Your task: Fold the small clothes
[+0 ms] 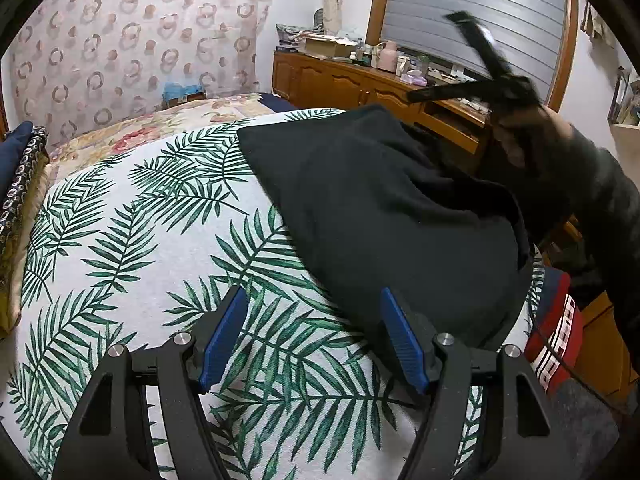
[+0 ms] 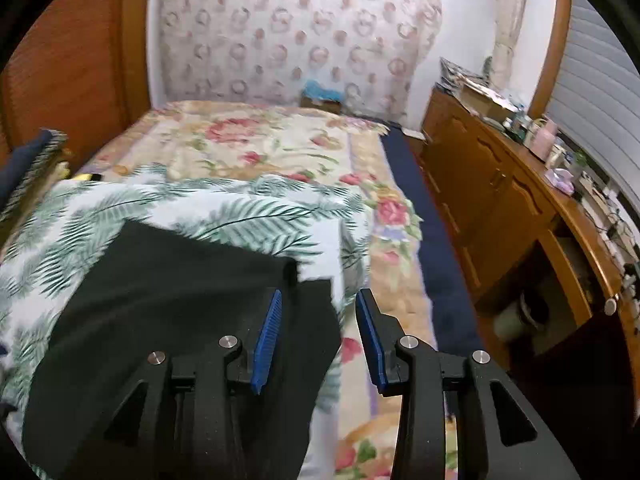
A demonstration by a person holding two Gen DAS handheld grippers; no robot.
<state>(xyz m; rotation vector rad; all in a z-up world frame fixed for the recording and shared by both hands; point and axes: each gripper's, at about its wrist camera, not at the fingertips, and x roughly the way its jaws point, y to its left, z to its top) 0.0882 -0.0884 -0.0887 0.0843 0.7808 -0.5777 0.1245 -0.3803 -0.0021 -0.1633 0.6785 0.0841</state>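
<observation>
A black, soft-knit garment [image 1: 384, 216] lies spread on a white cloth printed with green palm fronds [image 1: 132, 240], which covers the near part of a bed; beyond it the bed shows a cream quilt with pink roses [image 2: 256, 140]. In the left wrist view the garment takes up the right half of the palm cloth, one straight edge running diagonally toward the camera, and its far right part is rumpled into a raised fold. The left gripper [image 1: 316, 340] hangs over the near edge of the garment with its blue-padded fingers [image 1: 224, 336] set wide apart; the left-hand pad is over bare palm cloth and the right-hand pad is over the black fabric, and nothing is pinched between them. In the same view the right gripper appears blurred at the upper right, carried by a dark-gloved hand [image 1: 532, 148] above the rumpled side of the garment. From the right wrist view, the right gripper [image 2: 318, 340] has its fingers [image 2: 268, 344] partly apart, with a corner of the black fabric seen between the pads; the pads do not press on it, and the blur hides whether the cloth touches either one. A folded red, white and navy striped piece [image 1: 556, 332] lies at the right edge of the palm cloth, just beside the black garment. A long wooden sideboard crowded with small items [image 2: 500, 184] runs along the right of the room under a grey roller shutter [image 1: 472, 8], and a curtain patterned with pink rings [image 2: 296, 28] hangs behind the bed.
</observation>
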